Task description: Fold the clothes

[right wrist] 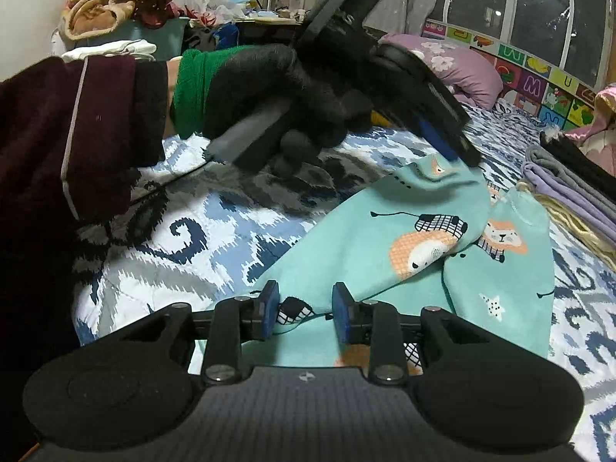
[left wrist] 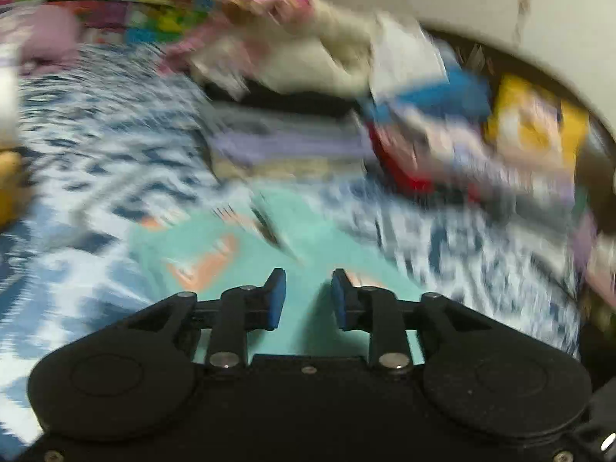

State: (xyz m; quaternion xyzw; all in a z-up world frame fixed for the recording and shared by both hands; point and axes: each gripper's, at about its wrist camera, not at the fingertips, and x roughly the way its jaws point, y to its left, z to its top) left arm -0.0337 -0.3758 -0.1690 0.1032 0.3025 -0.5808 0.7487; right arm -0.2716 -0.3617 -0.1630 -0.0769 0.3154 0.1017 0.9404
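Note:
A mint-green child's garment [right wrist: 385, 238] with orange lion prints lies on the blue-and-white patterned bedspread [right wrist: 192, 246]. My right gripper [right wrist: 306, 308] is open, low over the garment's near edge, with cloth between its blue pads. My left gripper [left wrist: 308, 296] is open and empty just above the same garment [left wrist: 308, 238]; its view is motion-blurred. In the right wrist view the left gripper [right wrist: 446, 142], held by a black-gloved hand, hovers over the garment's far corner.
A stack of folded clothes [right wrist: 569, 188] in purple, grey and cream sits at the right of the bed. A purple pillow [right wrist: 458, 65] and a colourful alphabet mat [right wrist: 539, 81] line the far edge. A loose clothes pile [left wrist: 442, 123] lies beyond the garment.

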